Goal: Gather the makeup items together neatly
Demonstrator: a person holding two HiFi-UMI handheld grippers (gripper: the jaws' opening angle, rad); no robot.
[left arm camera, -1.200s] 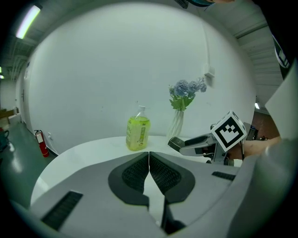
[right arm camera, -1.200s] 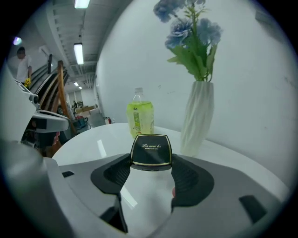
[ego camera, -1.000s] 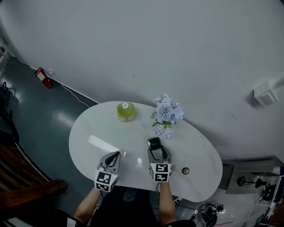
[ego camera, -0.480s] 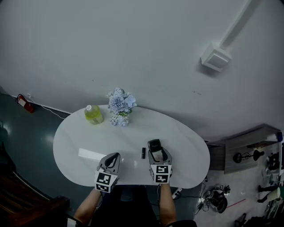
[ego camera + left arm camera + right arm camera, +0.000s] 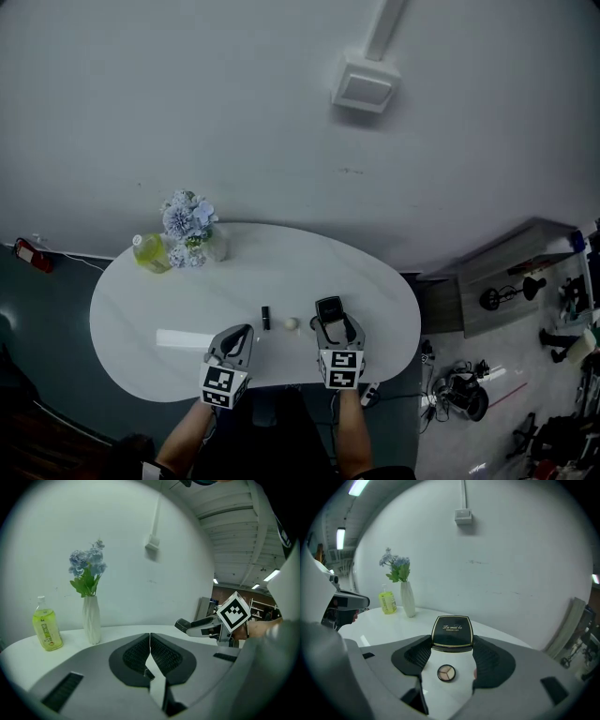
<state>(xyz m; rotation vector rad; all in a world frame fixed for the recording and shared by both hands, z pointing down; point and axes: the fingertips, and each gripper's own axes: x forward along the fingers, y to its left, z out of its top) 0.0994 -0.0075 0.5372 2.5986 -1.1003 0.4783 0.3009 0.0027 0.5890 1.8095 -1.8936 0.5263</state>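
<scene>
Powder compact [image 5: 452, 631] sits clamped in the right hand-held gripper [image 5: 451, 643] above the worktop [image 5: 141, 309], its sides hidden by the jaws. Left hand-held gripper [image 5: 150, 641] is closed, empty. Small dark stick [image 5: 265, 318] is too tiny to identify.

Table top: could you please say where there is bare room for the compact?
Free: the stretch between the flowers and the black stick, and the table's right end. Crowded: between left tongs and right tongs, by the pale ball.
</scene>
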